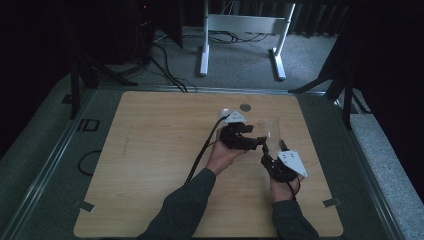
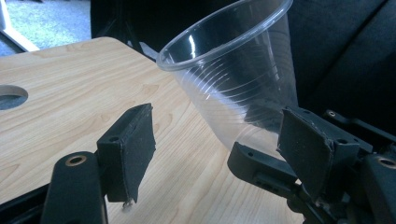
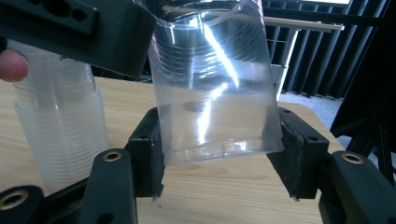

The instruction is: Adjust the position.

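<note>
A clear plastic cup [image 1: 270, 130] is held upright over the right part of the wooden table [image 1: 150, 160]. My right gripper [image 1: 273, 151] is shut on its base. In the right gripper view the cup [image 3: 215, 93] sits between the two jaws, and my right gripper [image 3: 219, 149] pinches its lower wall. My left gripper [image 1: 252, 141] is just left of the cup. In the left gripper view the cup [image 2: 238, 79] leans beyond my left gripper [image 2: 219, 154], which is open with nothing between its jaws. A stack of clear cups [image 3: 60, 135] stands at the left, with a fingertip [image 3: 11, 65] on it.
A round hole [image 1: 244, 107] is set in the table beyond the grippers. A black cable [image 1: 202, 150] trails from the left gripper across the wood. A white frame [image 1: 240, 30] stands on the floor behind the table, and dark stands flank it.
</note>
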Demonstrator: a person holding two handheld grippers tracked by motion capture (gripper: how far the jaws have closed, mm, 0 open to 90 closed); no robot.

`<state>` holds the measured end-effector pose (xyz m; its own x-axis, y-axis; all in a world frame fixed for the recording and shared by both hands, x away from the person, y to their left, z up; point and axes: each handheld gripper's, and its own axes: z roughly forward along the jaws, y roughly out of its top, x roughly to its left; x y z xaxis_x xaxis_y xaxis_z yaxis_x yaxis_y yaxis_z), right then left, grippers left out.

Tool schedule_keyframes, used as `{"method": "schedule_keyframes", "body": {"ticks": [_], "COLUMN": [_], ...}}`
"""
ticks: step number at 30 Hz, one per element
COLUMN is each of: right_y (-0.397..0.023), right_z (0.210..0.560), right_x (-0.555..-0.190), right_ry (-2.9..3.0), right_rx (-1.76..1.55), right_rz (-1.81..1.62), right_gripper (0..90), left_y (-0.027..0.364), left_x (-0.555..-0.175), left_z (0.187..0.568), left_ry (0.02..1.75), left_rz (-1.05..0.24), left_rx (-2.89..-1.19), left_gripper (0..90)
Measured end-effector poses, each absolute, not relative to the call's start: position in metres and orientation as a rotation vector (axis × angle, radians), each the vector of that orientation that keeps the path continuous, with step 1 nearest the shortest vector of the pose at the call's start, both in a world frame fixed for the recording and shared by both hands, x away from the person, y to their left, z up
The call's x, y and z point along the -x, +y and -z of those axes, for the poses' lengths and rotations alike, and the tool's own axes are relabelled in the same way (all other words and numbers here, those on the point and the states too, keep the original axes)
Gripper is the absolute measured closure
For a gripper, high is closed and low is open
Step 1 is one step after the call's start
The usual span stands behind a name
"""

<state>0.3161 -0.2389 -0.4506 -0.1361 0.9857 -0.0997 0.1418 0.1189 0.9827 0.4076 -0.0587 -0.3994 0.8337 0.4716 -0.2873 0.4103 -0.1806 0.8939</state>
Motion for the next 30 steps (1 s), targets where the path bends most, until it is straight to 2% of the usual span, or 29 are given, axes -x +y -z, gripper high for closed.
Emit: {"method": "schedule_keyframes", "body": {"ticks": [30], "right_y": [-0.234], "right_z": [0.450], "right_x": [-0.312], "right_ry": [1.453], "right_rx": [-1.139], "right_rz": [-1.167], "right_gripper": [42.2], "left_y": [-0.077], "left_x": [-0.410], "left_z": [0.395], "left_ry": [0.676], "left_rz": [0.014], "left_rx": [-1.739], "left_gripper": [20.7]}}
